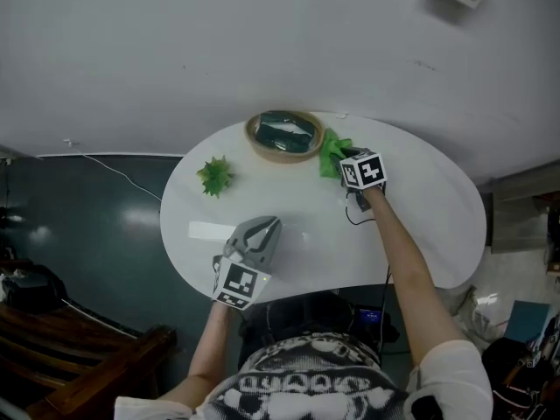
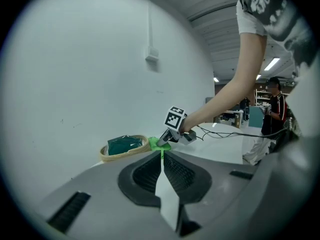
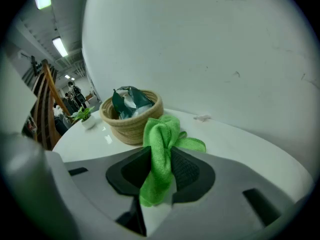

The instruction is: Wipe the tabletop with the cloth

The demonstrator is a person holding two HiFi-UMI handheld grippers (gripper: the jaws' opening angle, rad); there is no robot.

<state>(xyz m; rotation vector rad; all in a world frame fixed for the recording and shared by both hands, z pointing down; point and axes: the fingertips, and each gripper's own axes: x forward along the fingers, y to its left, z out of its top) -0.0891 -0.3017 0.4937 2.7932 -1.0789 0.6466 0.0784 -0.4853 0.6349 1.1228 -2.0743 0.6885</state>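
Cloth [image 1: 331, 151], bright green and bunched, sits at the far side of the round white bench [image 1: 420, 217] in the head view, just beside a woven basket [image 1: 255, 140] that holds something dark. The right gripper [image 1: 343, 163] reaches out to it on a stretched arm. The left gripper [image 1: 265, 227] hangs over the near part of the bench, well apart from the cloth. A small potted plant [image 1: 215, 176] stands off to the left.

From the left gripper view, that gripper's jaws are pressed together with nothing between them. They aim across the bare bench toward the basket and the right gripper beyond.

From the right gripper view, the jaws are closed on the cloth and pinch a thick fold of it. The fold's long axis runs along the jaws. One end trails back between the pads, and the other spills forward past the tips. That front end seems to rest on the bench next to the basket, though contact is hard to confirm.

So the cloth is already held, and the right hand is the one to work with. Most of the unwiped surface lies back toward the person and off to either side. The next stroke probably means pressing the loose front of the cloth flat and drawing it away from the basket, while steering clear of the basket and the plant.
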